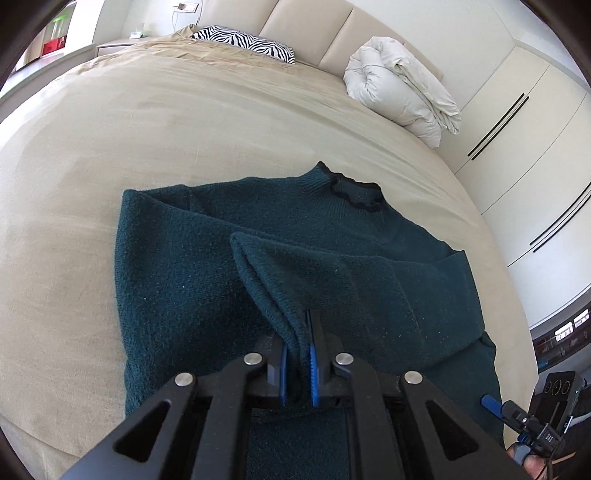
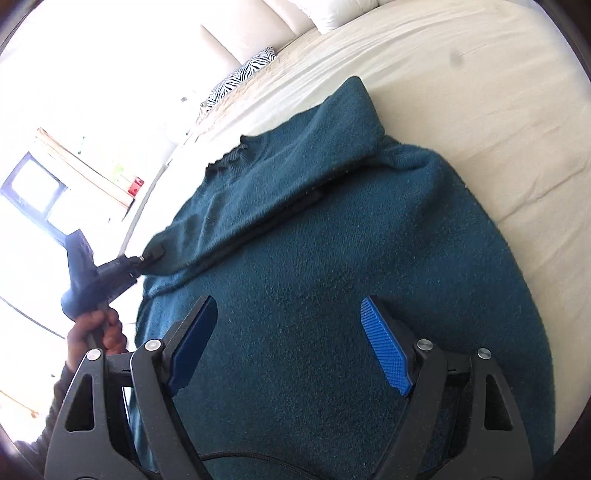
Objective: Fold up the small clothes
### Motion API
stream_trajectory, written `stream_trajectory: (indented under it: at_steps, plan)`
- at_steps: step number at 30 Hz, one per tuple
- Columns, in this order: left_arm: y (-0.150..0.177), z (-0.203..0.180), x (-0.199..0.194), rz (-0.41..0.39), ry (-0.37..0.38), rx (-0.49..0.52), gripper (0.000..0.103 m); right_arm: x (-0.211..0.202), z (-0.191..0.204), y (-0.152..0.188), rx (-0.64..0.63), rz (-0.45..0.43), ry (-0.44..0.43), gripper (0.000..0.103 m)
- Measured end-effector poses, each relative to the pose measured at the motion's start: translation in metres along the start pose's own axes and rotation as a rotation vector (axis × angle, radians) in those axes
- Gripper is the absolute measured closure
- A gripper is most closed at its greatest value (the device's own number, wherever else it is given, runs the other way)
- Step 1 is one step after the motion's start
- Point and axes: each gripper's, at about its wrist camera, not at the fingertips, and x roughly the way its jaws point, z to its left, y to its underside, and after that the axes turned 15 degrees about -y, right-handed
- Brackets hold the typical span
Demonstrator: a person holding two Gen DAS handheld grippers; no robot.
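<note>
My left gripper [image 1: 297, 363] pinches the cuff of the sleeve [image 1: 295, 280] tight. My right gripper [image 2: 288, 343] is wide and holds nothing, just above the near part of the sweater [image 2: 332, 258]. The sweater lies flat on the bed [image 1: 129, 122], with its collar [image 1: 354, 190] at the far end. I think I should lay the sleeve straight across the body, keep it smooth, and only then let go. A pillow [image 1: 247, 40] sits far away.

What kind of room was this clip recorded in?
Most likely a bedroom: a wide bed with a beige sheet, a zebra-striped pillow by the padded cream headboard, and white wardrobe doors.
</note>
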Motion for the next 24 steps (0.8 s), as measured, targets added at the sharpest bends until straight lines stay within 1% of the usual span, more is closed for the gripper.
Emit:
stream_trajectory:
  at_steps: [2,4,6,8,10,12,14,16,17,18,19,20,24]
  plan:
    - [0.002,0.006,0.009,0.015,0.001,-0.016,0.091,-0.011,-0.004,-0.017,0.028,-0.033,-0.03,0.024]
    - [0.004,0.01,0.015,0.014,0.02,-0.034,0.088,-0.021,-0.008,-0.038,0.057,-0.066,-0.065,0.024]
    - [0.006,0.015,0.021,0.015,0.046,-0.053,0.088,-0.027,-0.014,-0.063,0.088,-0.096,-0.121,0.024]
    - [0.008,0.021,0.025,0.014,0.075,-0.074,0.087,-0.025,-0.021,-0.089,0.12,-0.099,-0.177,0.024]
    - [0.009,0.026,0.029,0.009,0.105,-0.089,0.087,-0.014,-0.028,-0.113,0.148,-0.094,-0.223,0.023]
    - [0.011,0.033,0.032,0.011,0.136,-0.112,0.087,0.008,-0.039,-0.134,0.194,-0.045,-0.294,0.023]
    - [0.011,0.035,0.033,0.009,0.146,-0.116,0.088,0.031,-0.052,-0.149,0.254,-0.019,-0.279,0.022]
    - [0.012,0.034,0.033,-0.008,0.14,-0.103,0.087,0.054,-0.065,-0.163,0.288,0.019,-0.304,0.022]
    - [0.012,0.032,0.033,-0.016,0.138,-0.099,0.087,0.064,-0.072,-0.169,0.303,0.024,-0.284,0.022]
    - [0.012,0.032,0.034,-0.02,0.14,-0.101,0.087,0.072,-0.08,-0.174,0.318,0.022,-0.255,0.022]
    - [0.011,0.032,0.035,-0.022,0.143,-0.106,0.087,0.08,-0.087,-0.18,0.331,0.023,-0.249,0.023]
    - [0.011,0.033,0.036,-0.022,0.148,-0.114,0.087,0.087,-0.092,-0.186,0.342,0.021,-0.257,0.024]
    - [0.011,0.037,0.038,-0.029,0.166,-0.126,0.087,0.101,-0.108,-0.21,0.386,-0.04,-0.27,0.024]
